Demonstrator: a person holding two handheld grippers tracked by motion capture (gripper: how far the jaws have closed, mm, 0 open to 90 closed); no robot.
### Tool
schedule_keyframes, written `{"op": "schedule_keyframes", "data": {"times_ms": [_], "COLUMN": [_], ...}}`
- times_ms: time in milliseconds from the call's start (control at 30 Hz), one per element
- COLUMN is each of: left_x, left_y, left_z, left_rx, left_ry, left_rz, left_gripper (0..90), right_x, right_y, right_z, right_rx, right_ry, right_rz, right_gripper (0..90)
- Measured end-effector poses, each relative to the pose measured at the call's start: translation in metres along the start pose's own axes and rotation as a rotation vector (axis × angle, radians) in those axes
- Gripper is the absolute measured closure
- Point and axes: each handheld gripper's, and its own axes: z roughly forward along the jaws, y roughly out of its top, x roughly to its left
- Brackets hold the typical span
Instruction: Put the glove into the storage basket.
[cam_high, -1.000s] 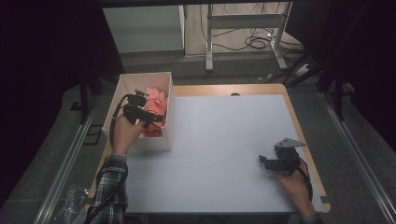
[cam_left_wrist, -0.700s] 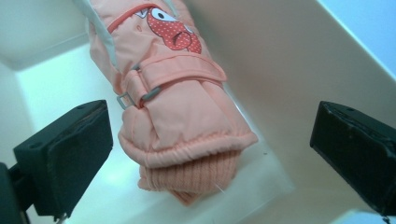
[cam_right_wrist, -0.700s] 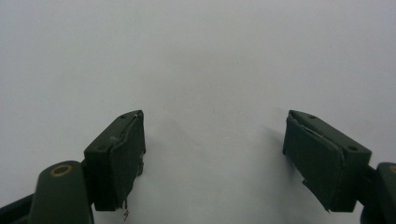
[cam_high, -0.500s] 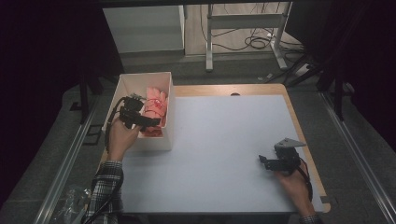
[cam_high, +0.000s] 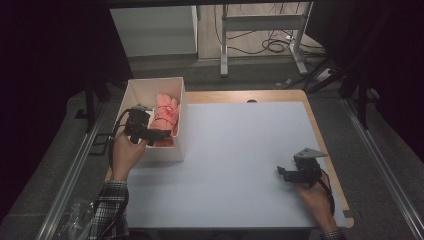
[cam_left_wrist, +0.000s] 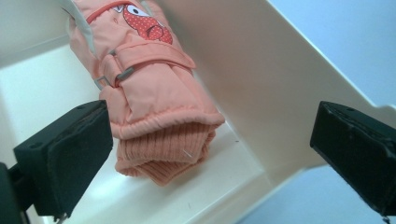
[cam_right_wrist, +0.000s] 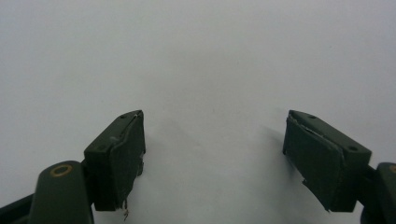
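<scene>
One open white rectangular box (cam_high: 134, 92) stands at the left edge of the pale blue-grey tabletop (cam_high: 240, 160), and in it lies what reads as one pair of salmon-pink padded winter gloves (cam_high: 165, 117) with ribbed knit cuffs, a strap with a small buckle and a red dotted cartoon patch; two cuffs are stacked one on the other in the left gripper view, so the count of two is likely but the upper parts are not separable. Two black tongs are in use, one in each hand. Starting at the left, the left tongs (cam_high: 155, 134) are held over the near end of the box, their jaws spread wide and holding nothing. In the left gripper view the gloves (cam_left_wrist: 149, 93) lie between the jaws but off centre: the near edge of the padded part sits just beside the left jaw, whether touching it cannot be told, while the right jaw stands well apart, on the far side of the box's white side wall (cam_left_wrist: 261, 79), over the tabletop. Further right, the right tongs (cam_high: 286, 174) rest low near the tabletop's near right corner, well apart from the box, jaws wide with only bare tabletop (cam_right_wrist: 201, 60) between them.
</scene>
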Motion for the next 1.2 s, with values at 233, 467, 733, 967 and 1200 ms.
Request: {"op": "schedule_keyframes", "data": {"times_ms": [233,467,733,967,1200], "left_x": [-0.003,-0.005,-0.023,-0.043,-0.067], "left_y": [-0.011,-0.023,-0.035,-0.045,-0.054], "left_z": [-0.005,-0.012,-0.020,-0.025,-0.022], "left_rx": [-0.019,-0.043,-0.059,-0.068,-0.073], "left_ry": [-0.003,-0.013,-0.027,-0.054,-0.097], "left_rz": [0.017,0.028,0.065,0.095,0.139], "left_gripper": [0.0,0.1,0.1,0.0,0.1], "right_x": [0.000,0.000,0.000,0.000,0.000], "right_y": [0.000,0.000,0.000,0.000,0.000], "right_z": [0.000,0.000,0.000,0.000,0.000], "right_rx": [0.000,0.000,0.000,0.000,0.000], "right_ry": [0.000,0.000,-0.001,-0.001,-0.002], "right_rz": [0.001,-0.001,-0.001,-0.002,-0.001], "right_gripper": [21.2,21.1,21.1,21.0,21.0]}}
